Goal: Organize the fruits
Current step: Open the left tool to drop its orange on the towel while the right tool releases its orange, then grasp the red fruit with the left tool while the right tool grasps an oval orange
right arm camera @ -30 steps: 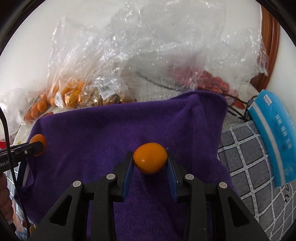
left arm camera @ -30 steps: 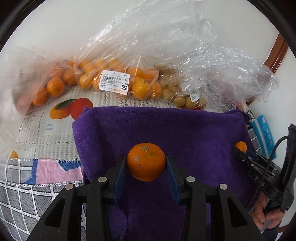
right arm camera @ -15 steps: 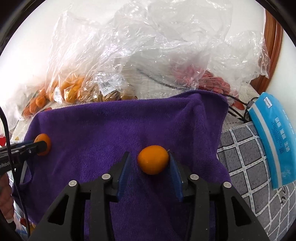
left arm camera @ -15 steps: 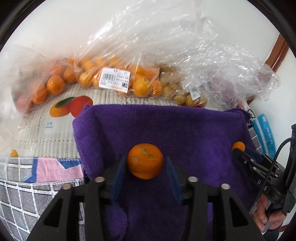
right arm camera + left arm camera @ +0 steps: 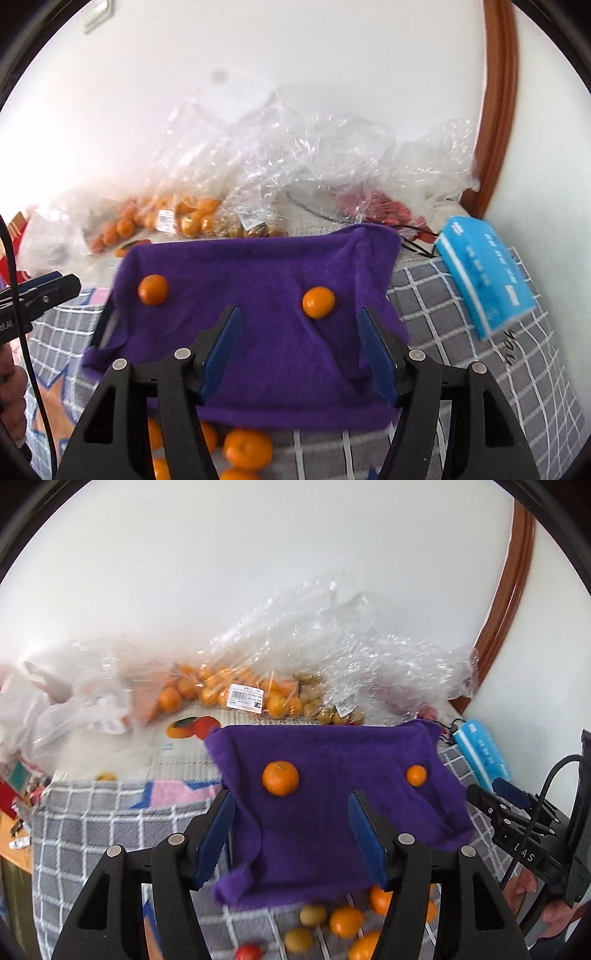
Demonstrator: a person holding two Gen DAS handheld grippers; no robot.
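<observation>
Two oranges lie apart on a purple towel [image 5: 332, 812] [image 5: 258, 325]. The larger orange [image 5: 280, 778] [image 5: 153, 289] sits toward the towel's left side, the smaller orange [image 5: 416, 775] [image 5: 318, 302] toward its right. My left gripper [image 5: 291, 819] is lifted back from the larger orange, its jaws opening with nothing between them. My right gripper [image 5: 301, 332] hangs above and behind the smaller orange, jaws also opening and empty. Each gripper shows at the edge of the other's view: the right gripper [image 5: 495, 797], the left gripper [image 5: 55, 282].
Loose oranges [image 5: 345, 921] [image 5: 247, 448], kiwis [image 5: 313, 915] and a red fruit [image 5: 248, 953] lie on the grey checked cloth [image 5: 461, 350] in front of the towel. Clear bags of fruit [image 5: 240, 694] [image 5: 192, 218] line the wall. A blue tissue pack [image 5: 484, 273] [image 5: 480, 749] lies right.
Both grippers let go of their oranges, which now rest on the towel. Both pulled back and up, so the view is wider and loose fruit shows in front of the towel.
</observation>
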